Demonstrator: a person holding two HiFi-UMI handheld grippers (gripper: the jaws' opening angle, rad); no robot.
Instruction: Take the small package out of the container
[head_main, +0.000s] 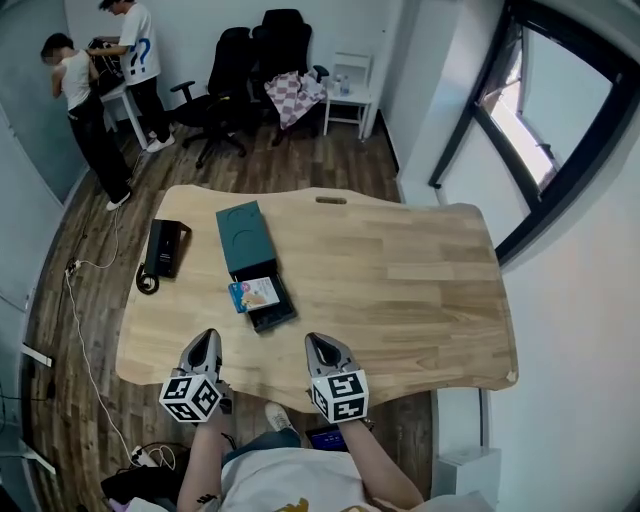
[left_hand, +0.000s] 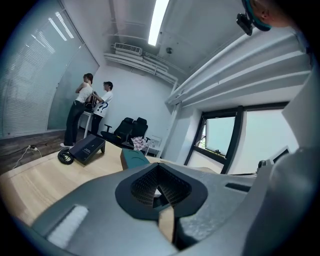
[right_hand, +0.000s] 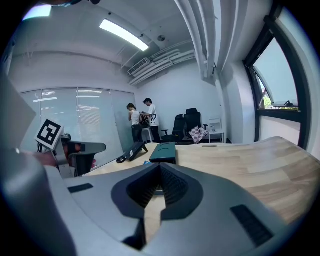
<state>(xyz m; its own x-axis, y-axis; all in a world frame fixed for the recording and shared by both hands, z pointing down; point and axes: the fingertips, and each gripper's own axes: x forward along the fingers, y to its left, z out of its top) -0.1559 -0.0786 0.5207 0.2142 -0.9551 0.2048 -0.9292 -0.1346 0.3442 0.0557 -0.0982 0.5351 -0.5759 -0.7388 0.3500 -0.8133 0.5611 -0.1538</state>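
Both tools sit at the near edge of the pale wooden bench (head_main: 420, 290), well short of the container. The left tool (head_main: 207, 340) is clenched on nothing, its pads pressed together. The right tool (head_main: 315, 342) reads the same in its own view: jaws together, nothing between them.

The shallow black open container (head_main: 278, 316) lies ahead of me and between the two tools. What I take to be its dark teal rectangular lid (head_main: 245, 235) lies flat just beyond it, at its far end. The small blue-and-white flat package (head_main: 253, 293) rests in the far-left part of the container and seems to poke out over its left wall (I can't tell whether it leans on the rim).

The relation that matters: the package lies forward of both tools, off to the right of the left tool and to the left of the right one. Its long axis runs across the container, while the container itself stretches away from me, angled slightly leftward. I judge the left tool a little nearer, and it is on the side where the package overhangs. Either tool must unclench before it can take the package.

A black wedge-shaped device with a coiled cable (head_main: 165, 248) sits well to the container's left, out of the way.
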